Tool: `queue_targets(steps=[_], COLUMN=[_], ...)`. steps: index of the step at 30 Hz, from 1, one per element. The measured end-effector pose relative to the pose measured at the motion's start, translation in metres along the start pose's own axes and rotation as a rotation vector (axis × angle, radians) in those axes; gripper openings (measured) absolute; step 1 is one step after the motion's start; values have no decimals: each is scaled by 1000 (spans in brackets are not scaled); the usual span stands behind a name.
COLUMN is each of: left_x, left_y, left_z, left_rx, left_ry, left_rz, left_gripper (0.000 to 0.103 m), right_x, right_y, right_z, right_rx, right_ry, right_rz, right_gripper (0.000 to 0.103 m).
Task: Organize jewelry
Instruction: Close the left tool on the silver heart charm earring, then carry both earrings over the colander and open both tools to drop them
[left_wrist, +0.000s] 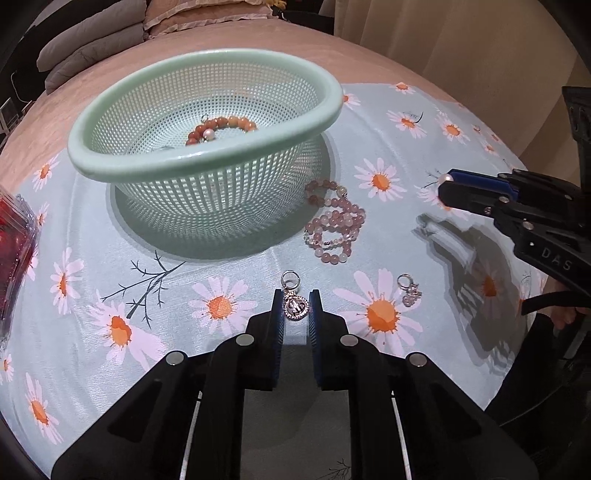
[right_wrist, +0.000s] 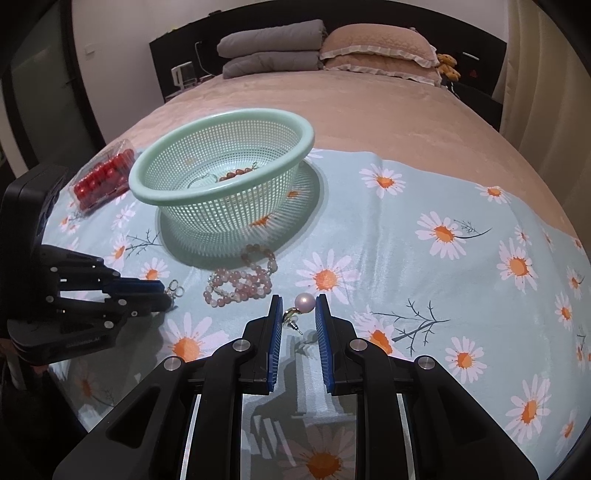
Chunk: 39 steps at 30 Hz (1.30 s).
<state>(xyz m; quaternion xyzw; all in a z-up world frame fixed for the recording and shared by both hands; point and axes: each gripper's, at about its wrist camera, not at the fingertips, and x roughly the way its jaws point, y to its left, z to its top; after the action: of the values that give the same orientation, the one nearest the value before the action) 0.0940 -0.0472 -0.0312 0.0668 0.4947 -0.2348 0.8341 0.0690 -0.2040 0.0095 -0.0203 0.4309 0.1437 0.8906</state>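
Note:
A mint green mesh basket (left_wrist: 110, 162) (right_wrist: 147, 188) stands on the daisy cloth and holds an orange bead bracelet (left_wrist: 221, 127). A pink bead bracelet (left_wrist: 334, 221) (right_wrist: 240, 280) lies beside it. My left gripper (left_wrist: 296, 304) is shut on a silver round pendant earring (left_wrist: 295, 306); it also shows in the right wrist view (right_wrist: 164, 293). My right gripper (right_wrist: 298, 306) is shut on a pearl earring (right_wrist: 304, 302), held above the cloth; it also shows in the left wrist view (left_wrist: 445, 184). A small crystal earring (left_wrist: 409, 290) lies on the cloth.
A clear plastic box of red beads (right_wrist: 103, 177) (left_wrist: 14, 258) sits left of the basket. The daisy cloth (right_wrist: 443, 277) covers the near part of a pink bed. Folded grey quilts (right_wrist: 269, 55) and pillows (right_wrist: 376, 50) lie at the headboard.

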Motion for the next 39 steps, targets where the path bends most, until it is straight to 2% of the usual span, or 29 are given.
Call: queue_targets(steps=[3, 6, 14, 21, 28, 39], left_x=[-20, -36, -70, -75, -63, -36], left_y=[-1, 0, 17, 42, 61, 75], left_z=[2, 7, 24, 39, 56, 84], left_rx=[19, 27, 38, 16, 3, 25], left_ry=[-44, -74, -116, -108, -95, -71], left_rz=[-2, -36, 4, 47, 17, 25], left_gripper=[14, 14, 14, 14, 14, 14], right_x=[-7, -15, -34, -30, -17, 13], right_y=[1, 5, 19, 30, 38, 44], right_z=[2, 5, 29, 53, 73, 99], right_rx=[0, -3, -28, -55, -99, -130], right_ry=[-15, -31, -102, -118, -114, -98], right_rz=[7, 7, 25, 33, 41, 59], right_gripper=[17, 17, 17, 17, 17, 17])
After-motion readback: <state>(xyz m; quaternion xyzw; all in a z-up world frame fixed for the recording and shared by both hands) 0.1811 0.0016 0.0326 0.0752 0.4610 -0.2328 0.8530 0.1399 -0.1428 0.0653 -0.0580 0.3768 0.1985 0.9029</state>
